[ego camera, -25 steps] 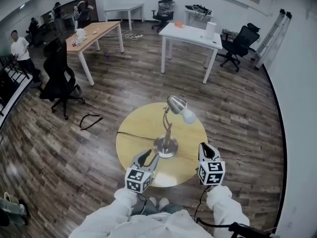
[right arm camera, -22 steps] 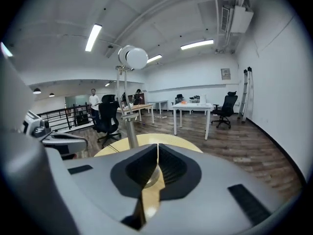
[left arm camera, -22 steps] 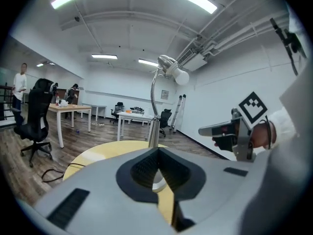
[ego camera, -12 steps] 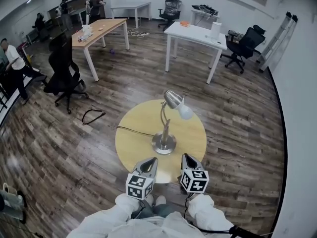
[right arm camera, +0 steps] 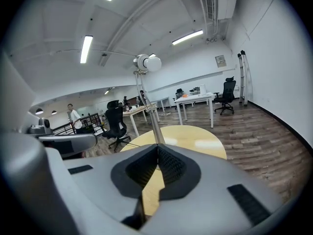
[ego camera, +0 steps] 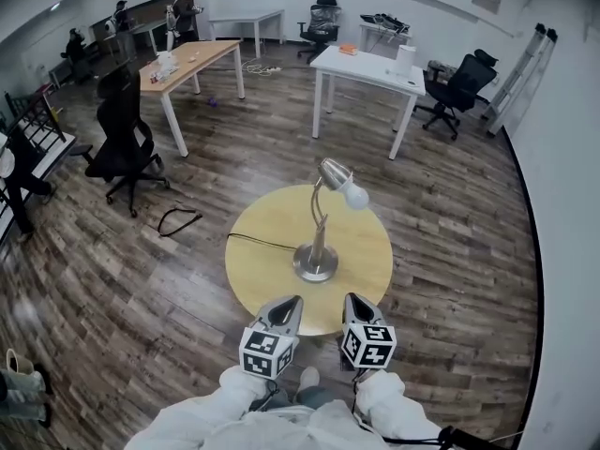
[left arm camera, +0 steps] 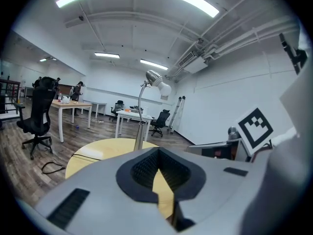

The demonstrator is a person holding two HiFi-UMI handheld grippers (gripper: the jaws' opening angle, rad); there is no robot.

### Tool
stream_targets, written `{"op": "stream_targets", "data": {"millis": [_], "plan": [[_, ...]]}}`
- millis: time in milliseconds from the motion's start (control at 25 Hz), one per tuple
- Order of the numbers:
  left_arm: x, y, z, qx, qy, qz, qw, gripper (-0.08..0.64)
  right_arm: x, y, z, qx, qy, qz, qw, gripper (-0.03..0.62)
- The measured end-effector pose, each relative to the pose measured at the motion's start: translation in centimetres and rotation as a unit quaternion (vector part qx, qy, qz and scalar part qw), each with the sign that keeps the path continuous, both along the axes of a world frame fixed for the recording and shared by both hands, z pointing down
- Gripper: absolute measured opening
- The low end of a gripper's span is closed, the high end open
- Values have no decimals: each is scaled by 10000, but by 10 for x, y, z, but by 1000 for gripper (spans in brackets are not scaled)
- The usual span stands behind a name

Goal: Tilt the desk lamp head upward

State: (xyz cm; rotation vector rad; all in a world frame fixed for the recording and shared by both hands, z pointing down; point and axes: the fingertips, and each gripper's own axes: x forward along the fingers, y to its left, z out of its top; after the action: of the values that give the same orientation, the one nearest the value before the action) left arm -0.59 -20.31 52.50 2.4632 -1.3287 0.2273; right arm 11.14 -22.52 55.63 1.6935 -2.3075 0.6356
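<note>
A silver desk lamp (ego camera: 319,242) stands on the round yellow table (ego camera: 267,223). Its base (ego camera: 316,262) sits near the table's middle, and its head (ego camera: 335,176) with a white bulb (ego camera: 355,195) points down to the right. My left gripper (ego camera: 289,304) and right gripper (ego camera: 353,300) hover side by side over the table's near edge, short of the base. Both are shut and hold nothing. In the left gripper view the lamp head (left arm camera: 155,78) rises beyond the shut left gripper (left arm camera: 158,152). In the right gripper view the lamp head (right arm camera: 146,62) is high above the shut right gripper (right arm camera: 157,149).
The lamp's black cord (ego camera: 258,242) runs off the table's left side. A loose cable (ego camera: 174,221) lies on the wooden floor. A black chair (ego camera: 127,148), a wooden desk (ego camera: 192,59) and a white table (ego camera: 370,68) stand behind. People are at the far left.
The left gripper's jaws, open a second ago, have closed on nothing. Both grippers have drawn back to the table's near edge, and the right one has shifted left toward the other.
</note>
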Motion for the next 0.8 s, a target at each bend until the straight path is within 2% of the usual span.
{"op": "stream_targets", "data": {"millis": [320, 520, 800], "plan": [[-32, 53, 7, -65, -98, 232, 9997, 1, -27, 61, 7, -92, 40, 426, 9990, 14], [-42, 71, 2, -132, -45, 349, 9993, 0, -49, 83, -6, 30, 205, 345, 9992, 14], [-43, 86, -7, -115, -80, 242, 9996, 1, -53, 92, -24, 289, 343, 303, 9985, 14]]}}
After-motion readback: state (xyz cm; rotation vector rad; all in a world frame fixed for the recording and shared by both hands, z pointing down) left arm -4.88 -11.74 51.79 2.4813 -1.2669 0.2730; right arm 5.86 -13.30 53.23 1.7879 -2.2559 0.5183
